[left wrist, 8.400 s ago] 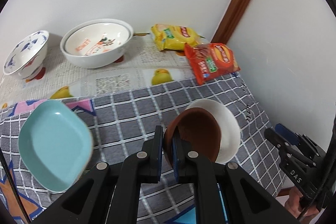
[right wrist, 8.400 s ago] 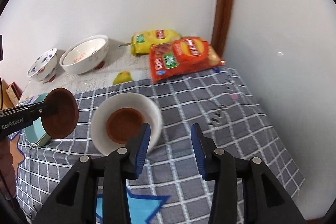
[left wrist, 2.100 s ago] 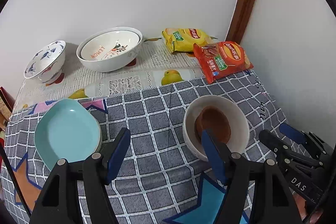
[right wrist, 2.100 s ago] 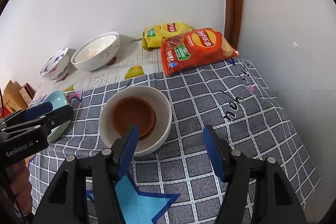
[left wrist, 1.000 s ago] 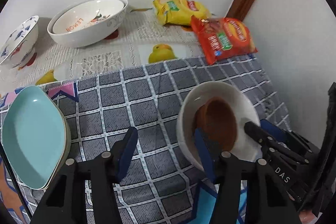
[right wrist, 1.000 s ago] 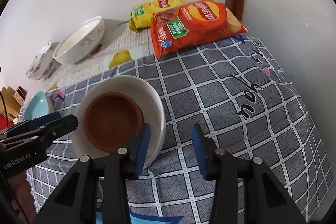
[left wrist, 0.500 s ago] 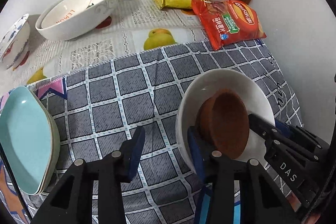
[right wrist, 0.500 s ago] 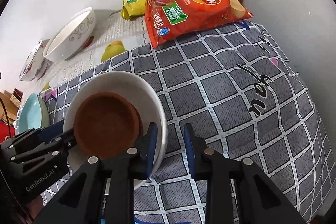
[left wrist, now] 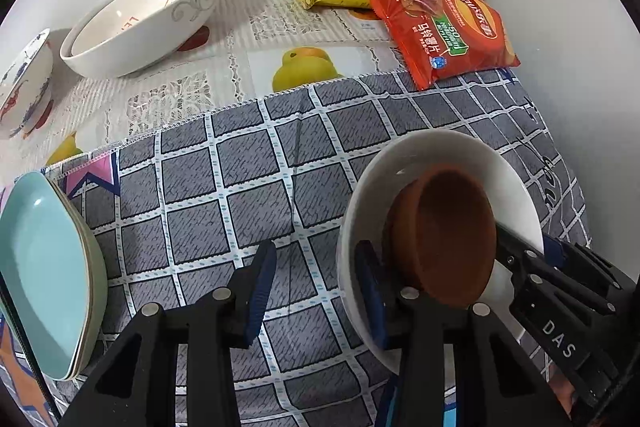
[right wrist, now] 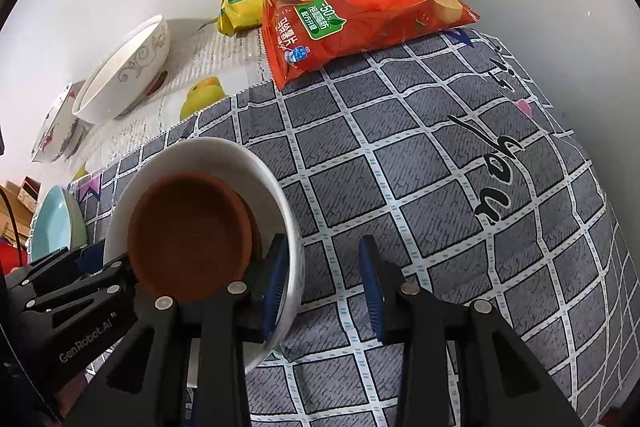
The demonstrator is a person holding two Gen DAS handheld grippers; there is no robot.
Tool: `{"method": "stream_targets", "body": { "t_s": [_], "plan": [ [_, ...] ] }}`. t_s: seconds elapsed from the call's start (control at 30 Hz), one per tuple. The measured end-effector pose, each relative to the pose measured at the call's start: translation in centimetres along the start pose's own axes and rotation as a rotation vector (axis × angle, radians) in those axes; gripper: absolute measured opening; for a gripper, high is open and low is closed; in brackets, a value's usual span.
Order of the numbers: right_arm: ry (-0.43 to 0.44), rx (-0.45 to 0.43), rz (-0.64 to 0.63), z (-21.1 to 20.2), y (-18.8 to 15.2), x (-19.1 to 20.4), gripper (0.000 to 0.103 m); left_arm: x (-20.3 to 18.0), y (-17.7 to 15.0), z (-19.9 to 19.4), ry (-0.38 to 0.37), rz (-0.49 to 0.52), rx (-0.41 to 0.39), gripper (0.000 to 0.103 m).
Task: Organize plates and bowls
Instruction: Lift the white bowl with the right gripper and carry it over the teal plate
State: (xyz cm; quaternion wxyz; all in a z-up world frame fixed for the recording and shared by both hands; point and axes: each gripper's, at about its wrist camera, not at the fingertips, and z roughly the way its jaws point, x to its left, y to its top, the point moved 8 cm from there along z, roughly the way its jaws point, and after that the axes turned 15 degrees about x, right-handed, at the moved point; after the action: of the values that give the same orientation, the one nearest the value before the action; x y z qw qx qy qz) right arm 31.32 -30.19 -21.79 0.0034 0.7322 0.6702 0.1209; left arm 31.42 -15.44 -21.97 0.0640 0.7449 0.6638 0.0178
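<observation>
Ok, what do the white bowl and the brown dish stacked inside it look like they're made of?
The round white bowl looks like glazed ceramic or porcelain: smooth surface with soft reflections. The round brown dish looks matte and faintly grainy, with no glare; possibly unglazed clay, wood or plastic, which the pictures leave open.

A grey checked cloth (left wrist: 248, 163) covers the table; a white bowl (left wrist: 432, 155), turquoise plates (left wrist: 40, 267) and chip bags (left wrist: 448, 31) lie on it.

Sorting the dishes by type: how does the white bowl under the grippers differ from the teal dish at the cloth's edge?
The white bowl is round and deep; the teal dish is shallow with pointed ends. The white bowl holds a brown dish; the teal dish holds nothing. Both sit on the checked cloth.
</observation>
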Motion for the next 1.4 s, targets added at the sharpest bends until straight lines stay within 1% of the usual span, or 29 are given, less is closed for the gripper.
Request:
{"method": "stream_targets", "body": {
  "t_s": [0.2,0.3,0.43,0.57,0.6,0.63,0.67,0.73,0.77,0.83,1.03,1.23,1.4],
  "plan": [
    [-0.016,-0.048,-0.033,-0.2,0.0,0.5,0.034,0.1,0.2,0.1,0.005,0.005,-0.008,0.038],
    [0.006,-0.063,-0.024,-0.3,0.0,0.5,0.034,0.1,0.2,0.1,-0.001,-0.008,-0.012,0.038],
    [0.036,-0.075,0.002,-0.3,0.2,0.3,0.033,-0.1,0.1,0.2,-0.016,-0.006,-0.021,0.034],
    [0.059,-0.054,0.022,-0.1,0.3,0.1,0.032,-0.2,0.2,0.2,-0.023,-0.011,-0.018,0.031],
    [0.067,-0.041,0.028,0.0,0.4,0.0,0.03,-0.3,0.2,0.2,-0.029,-0.013,-0.017,0.029],
    [0.073,-0.031,0.031,0.1,0.4,0.1,0.026,-0.4,0.2,0.3,-0.043,-0.016,-0.014,0.024],
    [0.081,-0.024,0.033,0.1,0.4,0.1,0.023,-0.4,0.2,0.3,-0.058,-0.021,-0.011,0.022],
    [0.1,-0.017,0.028,0.2,0.3,0.5,0.014,-0.8,0.2,0.3,-0.08,-0.019,-0.011,0.012],
    [0.108,-0.018,0.021,0.2,0.3,0.7,0.012,-1.1,0.1,0.3,-0.076,-0.008,-0.012,0.011],
    [0.106,-0.021,0.019,0.1,0.3,0.9,0.01,-1.3,0.1,0.3,-0.051,0.006,-0.02,0.011],
    [0.11,-0.024,0.06,0.0,0.0,0.8,0.01,-1.1,0.0,0.1,-0.103,-0.017,-0.018,0.011],
    [0.103,-0.046,0.066,-1.1,-0.4,0.9,0.01,-1.0,-0.4,-0.6,-0.101,0.005,-0.03,0.011],
    [0.11,-0.056,0.075,-2.0,-0.7,1.4,0.01,-0.7,-0.7,-2.1,-0.097,0.012,-0.052,0.011]
  ]
}}
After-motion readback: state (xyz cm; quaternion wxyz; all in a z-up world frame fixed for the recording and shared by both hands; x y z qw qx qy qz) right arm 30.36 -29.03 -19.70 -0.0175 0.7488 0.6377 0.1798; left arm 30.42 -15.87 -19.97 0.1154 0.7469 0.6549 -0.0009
